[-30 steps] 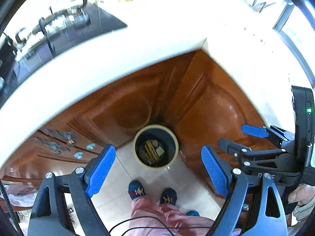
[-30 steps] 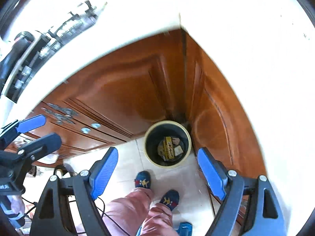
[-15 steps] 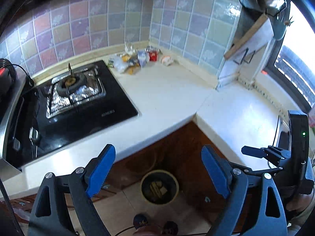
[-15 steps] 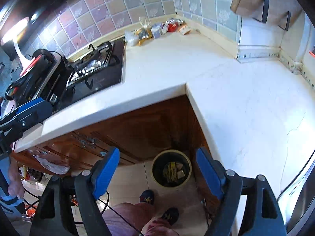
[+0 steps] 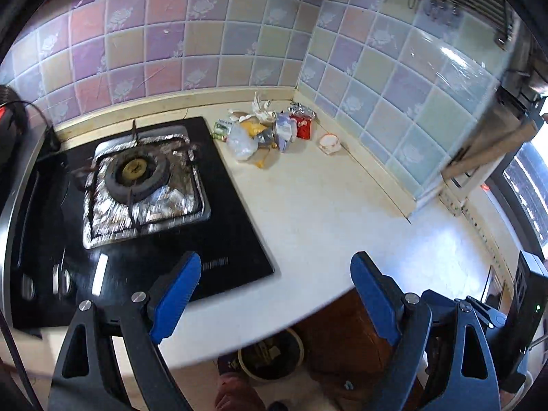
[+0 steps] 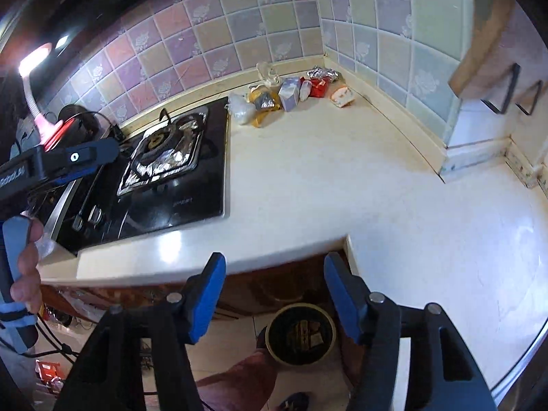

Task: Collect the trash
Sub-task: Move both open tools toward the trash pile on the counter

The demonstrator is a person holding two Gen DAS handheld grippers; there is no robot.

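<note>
Both grippers point down over the counter edge. The left gripper (image 5: 274, 294) is wide apart, empty; the right gripper (image 6: 274, 294) has just been closing, nothing between its jaws. Trash pile (image 5: 270, 133) lies at twelve o'clock.

Heap of wrappers and bags (image 5: 265, 133) in counter corner, bin (image 6: 300, 334) on floor

The round yellow-rimmed trash bin (image 5: 270, 359) on the floor is half hidden under the cream desk (image 5: 308, 226) edge in the left wrist view; the scraps inside it are too dark to identify. The foil-lined gas burner (image 5: 140, 188) and the stove knobs (image 5: 61, 281) are smeared by motion blur. The heap of crumpled wrappers and plastic bags (image 6: 284, 94) in the tiled corner is too small to read any labels. The person's pink-trousered leg (image 6: 239, 380) is cut off by the bottom edge.
</note>
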